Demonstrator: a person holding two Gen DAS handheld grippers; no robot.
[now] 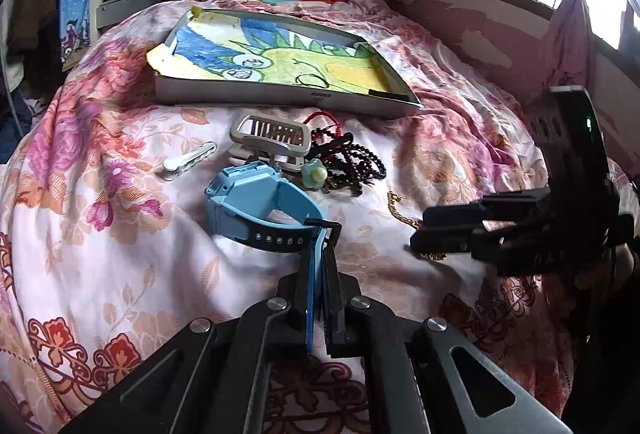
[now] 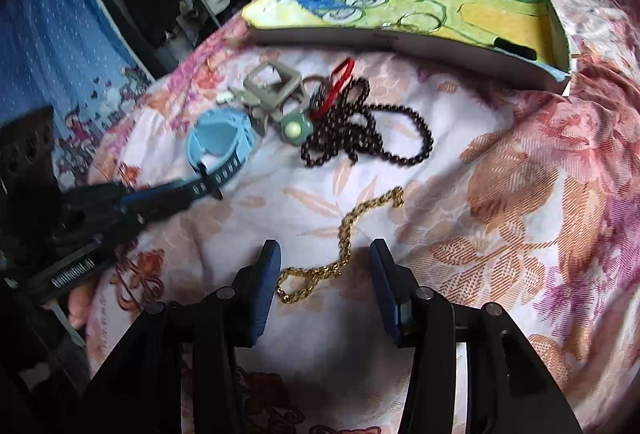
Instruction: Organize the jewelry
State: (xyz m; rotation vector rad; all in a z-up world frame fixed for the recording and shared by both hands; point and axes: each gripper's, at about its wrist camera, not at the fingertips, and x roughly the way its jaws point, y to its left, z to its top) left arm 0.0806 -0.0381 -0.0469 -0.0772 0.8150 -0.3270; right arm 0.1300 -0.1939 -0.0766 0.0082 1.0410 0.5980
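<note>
Claws over floral bed: our left claw (image 1: 320, 234) pinches blue watch (image 1: 256, 207) strap end. Right claw (image 2: 324, 266) gapes open w/ gold chain (image 2: 340, 246) btwn fingers, lying lengthwise ahead twd tray (image 2: 400, 41).

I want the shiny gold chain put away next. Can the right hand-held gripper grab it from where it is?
Probably yes. The right hand-held gripper is open, and the gold chain lies on the bedspread running right between its fingers. Nothing covers it; the black beads lie apart, farther off.
</note>
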